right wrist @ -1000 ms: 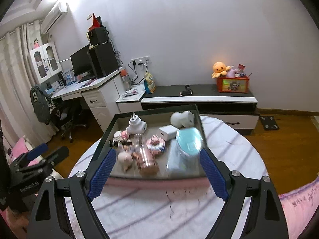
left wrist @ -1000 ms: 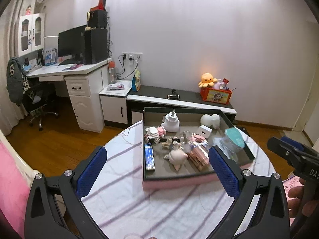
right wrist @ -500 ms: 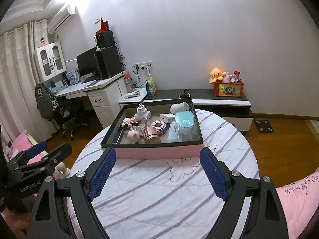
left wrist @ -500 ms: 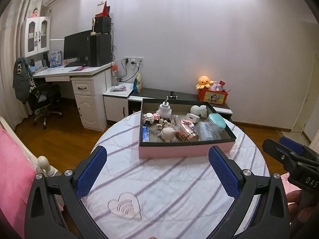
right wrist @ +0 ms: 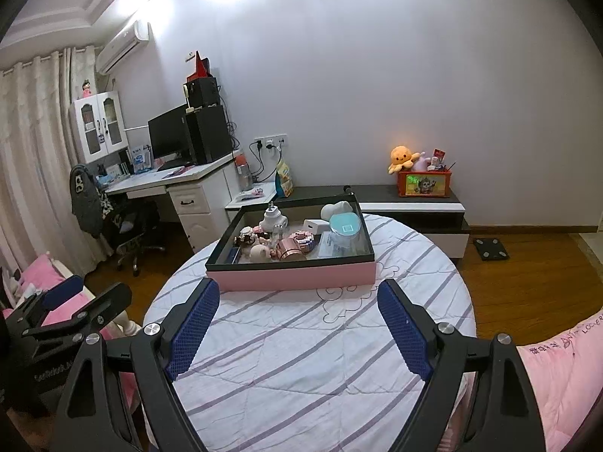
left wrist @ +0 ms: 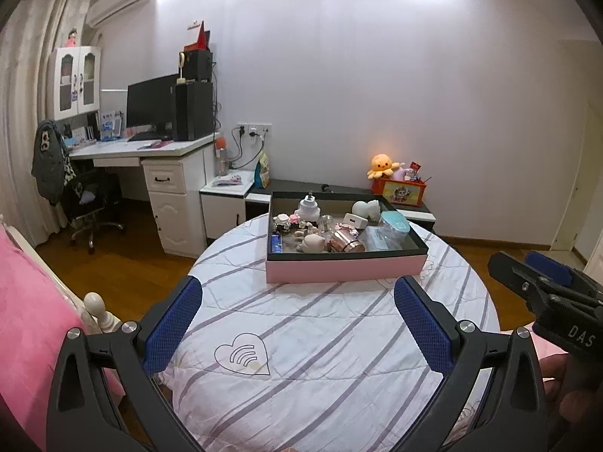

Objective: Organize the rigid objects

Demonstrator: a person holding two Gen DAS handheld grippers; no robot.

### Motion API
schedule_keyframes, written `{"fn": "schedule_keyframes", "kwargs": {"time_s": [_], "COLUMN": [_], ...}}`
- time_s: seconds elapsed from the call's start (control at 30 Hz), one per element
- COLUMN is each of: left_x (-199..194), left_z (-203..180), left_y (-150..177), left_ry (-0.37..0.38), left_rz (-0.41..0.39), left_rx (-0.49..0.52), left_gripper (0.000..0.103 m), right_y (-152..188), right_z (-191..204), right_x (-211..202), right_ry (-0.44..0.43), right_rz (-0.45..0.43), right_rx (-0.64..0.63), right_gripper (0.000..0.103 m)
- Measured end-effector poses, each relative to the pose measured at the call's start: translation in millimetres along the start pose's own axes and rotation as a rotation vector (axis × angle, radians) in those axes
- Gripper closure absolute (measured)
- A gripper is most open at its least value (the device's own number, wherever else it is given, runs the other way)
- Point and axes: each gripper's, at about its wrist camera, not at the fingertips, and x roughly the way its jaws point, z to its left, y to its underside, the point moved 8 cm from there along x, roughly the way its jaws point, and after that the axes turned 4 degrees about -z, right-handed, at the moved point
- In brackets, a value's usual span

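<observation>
A pink tray with a dark rim [left wrist: 343, 268] [right wrist: 297, 278] stands at the far side of a round table with a striped white cloth [left wrist: 331, 339] [right wrist: 301, 358]. It holds several small things: a white plug [left wrist: 309, 209], a teal-lidded jar [left wrist: 394, 223] [right wrist: 345, 228], a copper can [left wrist: 345, 243] [right wrist: 290, 249], a pale figurine [left wrist: 313, 243]. My left gripper [left wrist: 297, 324] and my right gripper [right wrist: 297, 324] are both open and empty, held above the near part of the table, well short of the tray.
A white desk with monitor and speakers [left wrist: 162, 150] and an office chair [left wrist: 90, 203] stand at the left. A low dark cabinet [right wrist: 410, 203] with an orange plush and red box stands behind the table. Pink bedding [left wrist: 22, 301] [right wrist: 557, 376] flanks the table.
Both grippers have pulled back and up from the tray, which now looks smaller and farther. More of the tablecloth shows. Both stay open.
</observation>
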Motion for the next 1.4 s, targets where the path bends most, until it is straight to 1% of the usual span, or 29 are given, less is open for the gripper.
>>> {"fn": "schedule_keyframes", "kwargs": {"time_s": [0.43,0.6,0.8,1.03,1.17,1.3,1.4], "left_x": [-7,-6,-7,-7,-6,-4,-3], "left_z": [5,6,7,8,11,15,14], "left_y": [0,3,4,5,6,7,9], "left_ry": [-0.014,-0.027,-0.022,-0.044,-0.036,-0.082,-0.074], "left_rz": [-0.019,-0.016,-0.011,-0.024,-0.014,-0.009,0.0], "left_rx": [-0.019,-0.023,-0.029,-0.027,-0.042,-0.018,-0.012], "left_gripper": [0.0,0.0,0.0,0.0,0.0,0.0,0.0], "right_y": [13,12,11,11,12,13,13], "right_z": [12,13,13,11,10,10,9], "right_x": [-2,-3,-5,-4,-3,-2,-2], "right_ry": [0.009,0.011,0.019,0.022,0.021,0.022,0.023], "right_rz": [0.008,0.004,0.001,0.003,0.006,0.007,0.008], "right_rx": [-0.024,-0.027,-0.023,-0.023,-0.025,-0.026,-0.026], "right_gripper": [0.016,0.016,0.016,0.016,0.016,0.016,0.016]}}
